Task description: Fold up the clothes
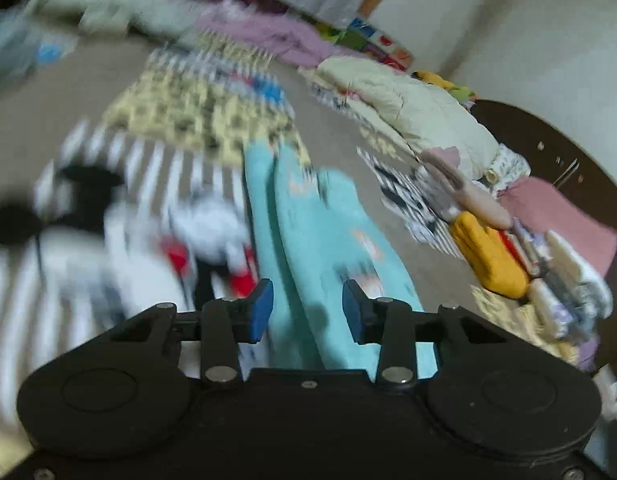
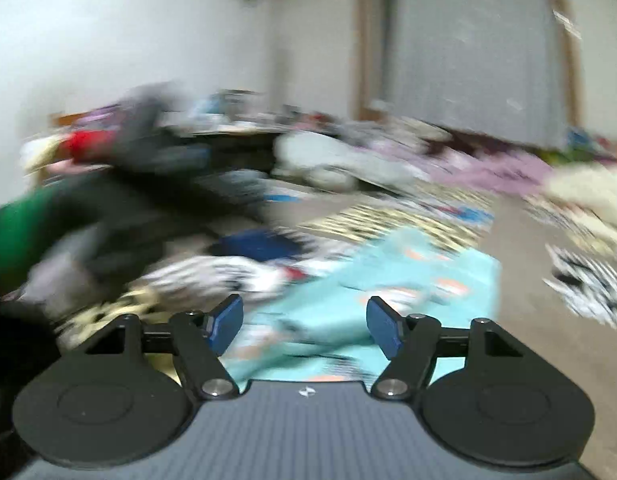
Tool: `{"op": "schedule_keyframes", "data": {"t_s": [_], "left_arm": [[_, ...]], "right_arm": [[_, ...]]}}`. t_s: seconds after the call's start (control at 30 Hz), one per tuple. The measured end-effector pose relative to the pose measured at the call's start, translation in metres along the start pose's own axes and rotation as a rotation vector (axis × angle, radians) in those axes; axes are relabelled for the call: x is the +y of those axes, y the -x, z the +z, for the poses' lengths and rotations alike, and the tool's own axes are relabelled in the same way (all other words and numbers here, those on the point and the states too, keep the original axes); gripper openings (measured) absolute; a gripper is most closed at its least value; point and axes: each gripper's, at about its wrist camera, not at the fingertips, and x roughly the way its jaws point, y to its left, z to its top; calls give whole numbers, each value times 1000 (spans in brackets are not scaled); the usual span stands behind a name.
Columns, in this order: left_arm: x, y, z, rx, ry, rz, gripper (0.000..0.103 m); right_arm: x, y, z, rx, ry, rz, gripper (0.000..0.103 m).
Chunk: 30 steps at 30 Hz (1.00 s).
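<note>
The turquoise garment (image 1: 328, 232) lies spread on the beige floor (image 1: 340, 128), and both views are blurred. The left gripper (image 1: 308, 306) hangs over its near end with jaws released, the cloth running between them and away, not pinched. The right gripper (image 2: 304, 322) is likewise released above the turquoise garment (image 2: 408, 276). Beside the garment lies a striped print garment (image 1: 120, 216); beyond it, a yellow patterned cloth (image 1: 196, 116).

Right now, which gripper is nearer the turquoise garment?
Left, as far as the blur allows. The left gripper sits low with the turquoise garment running up between its open fingers; the right gripper, also open, hovers at its near edge.
</note>
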Motion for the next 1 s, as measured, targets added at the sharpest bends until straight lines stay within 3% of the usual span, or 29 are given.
{"op": "schedule_keyframes", "data": {"t_s": [0.07, 0.13, 0.2, 0.33, 0.53, 0.63, 0.7, 0.8, 0.83, 0.97, 1.0], "left_arm": [[-6, -2, -17, 30, 15, 14, 35], [-9, -5, -24, 34, 6, 18, 17], [-6, -11, -31, 45, 19, 14, 11], [-4, -22, -42, 62, -12, 30, 10], [-5, -10, -39, 81, -62, -7, 10], [-11, 8, -33, 22, -127, 9, 10], [-15, 21, -29, -83, -177, 15, 10], [-26, 24, -28, -149, -265, -67, 10], [-31, 19, -30, -135, -306, -80, 10], [-29, -28, -46, 68, -362, 58, 10], [-24, -32, -50, 54, -356, 43, 10]], "right_arm": [[-21, -11, 0, 19, -78, -33, 59], [-36, -20, 0, 26, -147, -56, 52], [-40, -26, 1, 30, -161, -88, 51], [-30, -37, 4, 60, -133, -119, 50], [-8, -47, 29, 58, -14, -68, 50], [-7, -62, 41, 71, 32, -51, 50], [-18, -73, 45, 82, -6, -42, 49], [-38, -91, 46, 107, -88, -22, 38], [-47, -97, 43, 124, -126, -15, 38], [-53, -114, 35, 211, -126, -29, 36], [-53, -118, 33, 234, -119, -33, 36]]}}
